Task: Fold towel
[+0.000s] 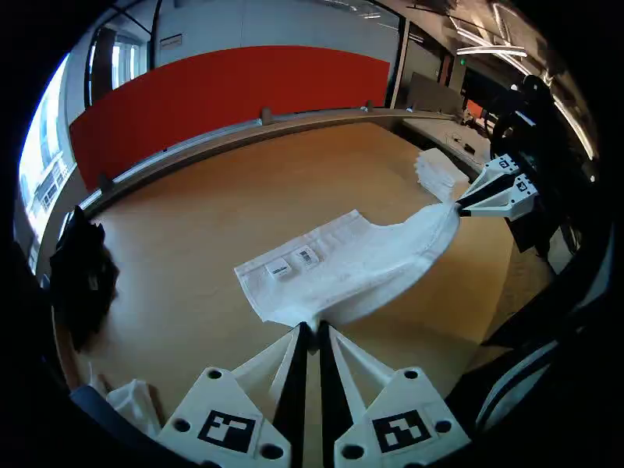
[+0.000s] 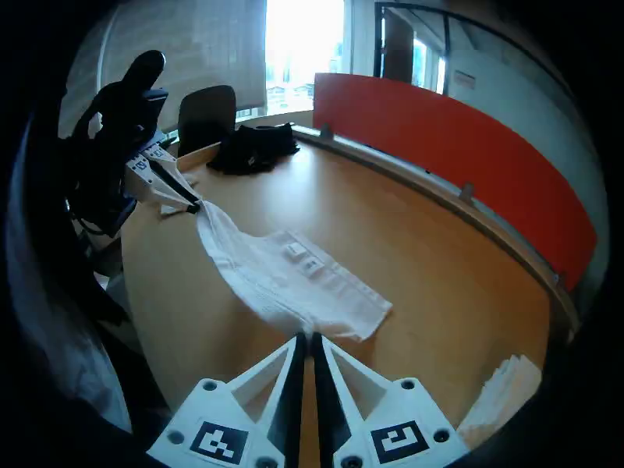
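Left gripper view: left gripper point(image 1: 315, 334) at 6 o'clock, right gripper point(image 1: 466, 206) at 3 o'clock, each clamped on a towel point(image 1: 343, 269) end, its middle resting on the table point(image 1: 218, 210). Uneven pulling could slip a corner free or skew the fold.

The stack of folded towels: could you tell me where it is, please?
In the left gripper view, the stack of folded towels lies on the wooden table at right, just beyond the right gripper.
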{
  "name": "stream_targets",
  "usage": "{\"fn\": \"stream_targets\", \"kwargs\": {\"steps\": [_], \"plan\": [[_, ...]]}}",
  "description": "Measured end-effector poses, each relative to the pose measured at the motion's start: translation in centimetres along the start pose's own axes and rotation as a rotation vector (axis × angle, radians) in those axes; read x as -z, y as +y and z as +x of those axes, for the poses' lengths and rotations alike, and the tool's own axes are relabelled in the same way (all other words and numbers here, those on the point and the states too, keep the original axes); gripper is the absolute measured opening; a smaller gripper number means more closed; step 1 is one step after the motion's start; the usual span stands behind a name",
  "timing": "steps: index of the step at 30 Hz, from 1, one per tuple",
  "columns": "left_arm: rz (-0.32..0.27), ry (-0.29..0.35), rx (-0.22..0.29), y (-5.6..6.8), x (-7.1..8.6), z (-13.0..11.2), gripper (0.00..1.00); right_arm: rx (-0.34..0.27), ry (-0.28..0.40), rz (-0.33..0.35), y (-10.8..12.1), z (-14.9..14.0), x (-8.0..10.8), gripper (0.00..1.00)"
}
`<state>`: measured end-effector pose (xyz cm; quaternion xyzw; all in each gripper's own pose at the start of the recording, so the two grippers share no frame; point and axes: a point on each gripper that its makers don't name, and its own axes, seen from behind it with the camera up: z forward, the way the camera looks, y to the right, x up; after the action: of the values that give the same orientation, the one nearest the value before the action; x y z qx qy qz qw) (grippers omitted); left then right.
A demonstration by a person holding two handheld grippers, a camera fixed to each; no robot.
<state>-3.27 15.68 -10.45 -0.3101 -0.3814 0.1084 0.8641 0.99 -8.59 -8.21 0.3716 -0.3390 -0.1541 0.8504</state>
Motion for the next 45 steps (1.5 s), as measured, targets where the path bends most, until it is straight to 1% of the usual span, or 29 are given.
{"fn": "stream_targets", "kwargs": {"steps": [6,11,20,26,29,35,39,45], "plan": [[-0.002,-0.003,0.012,0.2,-0.1,-0.3,0.10,0.003,-0.002,0.003,-0.1,0.0,-0.1,0.08],[-0.004,-0.006,0.012,0.2,-0.2,-0.5,0.10,0.008,-0.006,0.006,0.0,0.0,-0.3,0.08],[0.003,-0.019,0.030,-0.2,-1.2,-0.8,0.10,-0.004,-0.027,0.023,0.4,-0.4,-1.7,0.08],[0.003,-0.027,0.051,-0.7,-2.5,-0.8,0.10,-0.018,-0.046,0.017,1.5,-1.0,-3.0,0.08],[0.002,-0.033,0.065,-1.0,-3.4,-1.0,0.10,-0.024,-0.060,0.012,2.1,-1.5,-3.8,0.08],[0.014,-0.056,0.089,-2.0,-5.3,-1.5,0.10,-0.064,-0.090,0.013,3.2,-2.6,-5.6,0.08],[0.026,-0.069,0.095,-2.5,-6.2,-1.8,0.10,-0.084,-0.097,0.015,3.8,-3.0,-6.3,0.08],[0.032,-0.079,0.093,-2.8,-7.2,-2.0,0.10,-0.083,-0.112,0.015,4.5,-3.4,-7.0,0.08]]}}
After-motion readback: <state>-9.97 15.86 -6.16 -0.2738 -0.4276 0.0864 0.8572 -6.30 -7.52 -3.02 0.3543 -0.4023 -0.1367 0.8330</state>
